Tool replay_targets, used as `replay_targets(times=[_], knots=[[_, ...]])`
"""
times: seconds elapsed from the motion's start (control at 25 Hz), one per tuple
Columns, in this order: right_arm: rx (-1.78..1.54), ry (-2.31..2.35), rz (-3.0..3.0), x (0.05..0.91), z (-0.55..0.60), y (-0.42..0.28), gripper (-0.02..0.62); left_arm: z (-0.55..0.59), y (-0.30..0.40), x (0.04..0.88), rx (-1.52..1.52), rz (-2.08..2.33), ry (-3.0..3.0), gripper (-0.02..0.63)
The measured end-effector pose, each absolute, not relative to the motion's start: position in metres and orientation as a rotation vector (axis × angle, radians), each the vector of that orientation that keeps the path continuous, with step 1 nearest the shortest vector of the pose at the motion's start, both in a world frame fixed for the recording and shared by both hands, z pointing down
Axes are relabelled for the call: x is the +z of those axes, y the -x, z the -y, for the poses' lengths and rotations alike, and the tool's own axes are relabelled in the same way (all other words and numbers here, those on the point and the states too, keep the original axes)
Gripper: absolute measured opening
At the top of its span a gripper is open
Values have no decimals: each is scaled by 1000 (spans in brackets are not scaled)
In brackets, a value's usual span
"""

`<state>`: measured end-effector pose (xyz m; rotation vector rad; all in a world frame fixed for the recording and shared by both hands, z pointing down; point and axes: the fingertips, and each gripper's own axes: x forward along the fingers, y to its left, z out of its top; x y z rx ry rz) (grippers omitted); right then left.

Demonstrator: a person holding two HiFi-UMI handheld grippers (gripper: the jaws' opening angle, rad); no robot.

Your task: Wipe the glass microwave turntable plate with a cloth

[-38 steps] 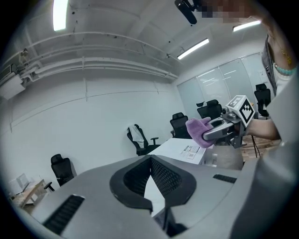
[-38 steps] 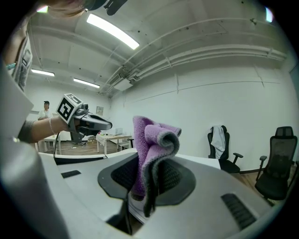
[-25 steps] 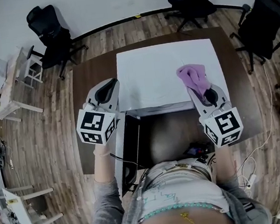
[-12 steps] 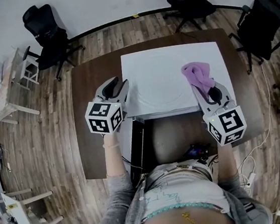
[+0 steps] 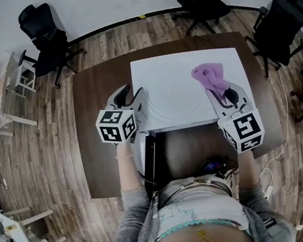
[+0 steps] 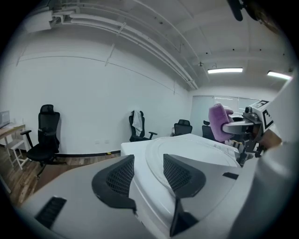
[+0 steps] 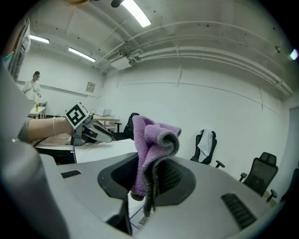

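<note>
My left jaws just opened wide, dropped in at plate 9 o'clock; rim between, not pinched. My right jaws clamp cloth over plate's 2 o'clock. Likely next: steady plate, wipe.

Glass plate flat; purple cloth bunched at its R rim.

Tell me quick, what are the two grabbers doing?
Left gripper: jaws just opened, the white surface's edge between them, ungripped.
Right gripper: shut on the purple cloth.
</note>
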<state>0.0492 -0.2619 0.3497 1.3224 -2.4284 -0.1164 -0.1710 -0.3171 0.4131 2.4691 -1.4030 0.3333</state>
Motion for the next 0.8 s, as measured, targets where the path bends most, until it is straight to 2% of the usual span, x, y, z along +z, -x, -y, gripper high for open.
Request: replay_targets(times=[0.8], knots=[[-206, -623, 2182, 398, 311, 36, 98, 315, 160, 416, 365, 1449, -2575, 183]])
